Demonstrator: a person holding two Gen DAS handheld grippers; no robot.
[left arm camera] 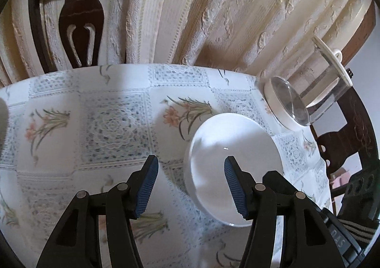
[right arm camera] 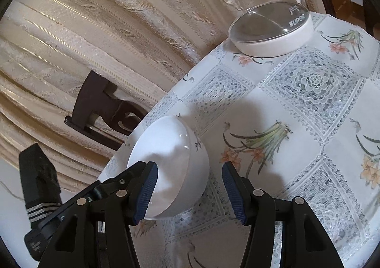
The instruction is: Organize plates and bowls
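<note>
A white bowl [left arm camera: 237, 144] stands empty on the floral lace tablecloth [left arm camera: 114, 120]. My left gripper [left arm camera: 191, 162] is open. It straddles the bowl's left rim, with one blue pad over the inside and the other outside above the cloth. In the right wrist view the same bowl [right arm camera: 166, 149] sits near the table's edge. My right gripper [right arm camera: 189, 166] is open too, with the bowl's wall between its fingers: left pad over the inside, right pad outside. Neither gripper holds anything.
A glass kettle on a white base [left arm camera: 292, 106] stands at the table's far corner, also in the right wrist view as the kettle [right arm camera: 270, 30]. Dark wooden chairs [left arm camera: 78, 23] and a cream curtain [left arm camera: 201, 11] lie behind the table. The left gripper's black body [right arm camera: 38, 185] shows left of the bowl.
</note>
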